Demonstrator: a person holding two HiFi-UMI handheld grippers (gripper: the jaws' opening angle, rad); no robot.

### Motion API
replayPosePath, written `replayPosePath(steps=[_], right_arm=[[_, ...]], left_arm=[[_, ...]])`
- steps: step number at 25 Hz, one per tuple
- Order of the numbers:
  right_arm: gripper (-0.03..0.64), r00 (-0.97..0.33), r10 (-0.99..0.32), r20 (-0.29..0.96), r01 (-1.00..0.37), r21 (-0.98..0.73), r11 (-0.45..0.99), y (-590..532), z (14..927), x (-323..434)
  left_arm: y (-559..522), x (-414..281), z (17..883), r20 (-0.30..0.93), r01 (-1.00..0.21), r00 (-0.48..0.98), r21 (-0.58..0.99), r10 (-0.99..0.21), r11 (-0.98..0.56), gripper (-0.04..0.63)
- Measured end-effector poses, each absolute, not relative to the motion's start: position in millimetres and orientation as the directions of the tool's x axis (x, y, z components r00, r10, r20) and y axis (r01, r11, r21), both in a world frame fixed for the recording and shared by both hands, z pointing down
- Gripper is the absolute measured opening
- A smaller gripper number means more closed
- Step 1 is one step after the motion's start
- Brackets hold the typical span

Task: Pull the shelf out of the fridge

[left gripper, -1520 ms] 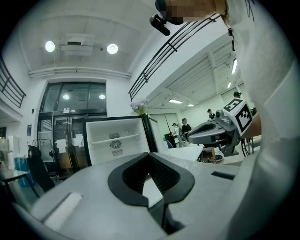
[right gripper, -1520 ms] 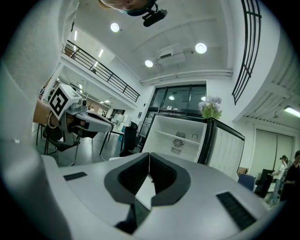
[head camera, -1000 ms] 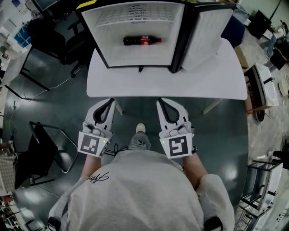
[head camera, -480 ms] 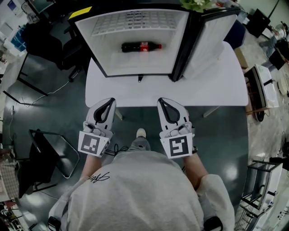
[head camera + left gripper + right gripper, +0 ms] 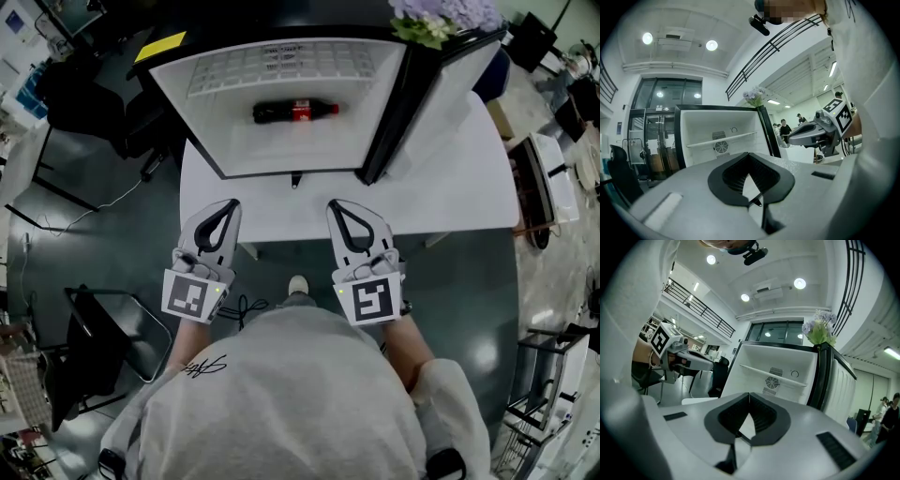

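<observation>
A small fridge stands open on a white table, facing me. Its pale gridded shelf spans the upper interior; in the gripper views the shelf is a thin white bar across the cavity. A cola bottle lies on its side on the white surface below it. My left gripper and right gripper are both shut and empty. They are side by side at the table's near edge, pointing level at the fridge and well short of it.
The fridge door stands open at the right, with flowers on top of the fridge. A black chair stands at my left and a metal rack at my right. People stand far off.
Both grippers have moved forward together toward the fridge, from short of the table to its near edge. The fridge looks nearer. The jaws stayed shut.
</observation>
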State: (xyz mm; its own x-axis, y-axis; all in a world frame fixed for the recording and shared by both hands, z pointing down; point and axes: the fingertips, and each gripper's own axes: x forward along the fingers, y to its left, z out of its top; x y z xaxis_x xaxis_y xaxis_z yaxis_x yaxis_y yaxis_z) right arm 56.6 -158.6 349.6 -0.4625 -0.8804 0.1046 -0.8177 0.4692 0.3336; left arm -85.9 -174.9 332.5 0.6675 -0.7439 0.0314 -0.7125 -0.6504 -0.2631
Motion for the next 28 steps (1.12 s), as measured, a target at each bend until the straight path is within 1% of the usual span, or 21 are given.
replayPosePath(steps=[7,11,21,28], right_arm=[[0.012,-0.450,-0.889,0.090,-0.825,0.340,0.452,-196,347,48],[0.012,-0.440,-0.895,0.079,-0.833,0.336,0.439,-213,346,44],[0.012,-0.397,-0.916,0.058,-0.859,0.329,0.393,-247,345,49],[0.012,-0.426,-0.904,0.044,-0.845,0.337,0.415,-259,332,56]], left_arm=[[-213,-94,332,0.037,-0.709,0.673,-0.254,-0.739,-0.658,0.005],[-230,-98,333,0.026,-0.690,0.687,-0.287,-0.726,-0.664,0.005],[-264,-96,336,0.037,-0.663,0.711,-0.299,-0.702,-0.687,0.005],[-275,-82,333,0.061,-0.678,0.692,-0.287,-0.719,-0.677,0.003]])
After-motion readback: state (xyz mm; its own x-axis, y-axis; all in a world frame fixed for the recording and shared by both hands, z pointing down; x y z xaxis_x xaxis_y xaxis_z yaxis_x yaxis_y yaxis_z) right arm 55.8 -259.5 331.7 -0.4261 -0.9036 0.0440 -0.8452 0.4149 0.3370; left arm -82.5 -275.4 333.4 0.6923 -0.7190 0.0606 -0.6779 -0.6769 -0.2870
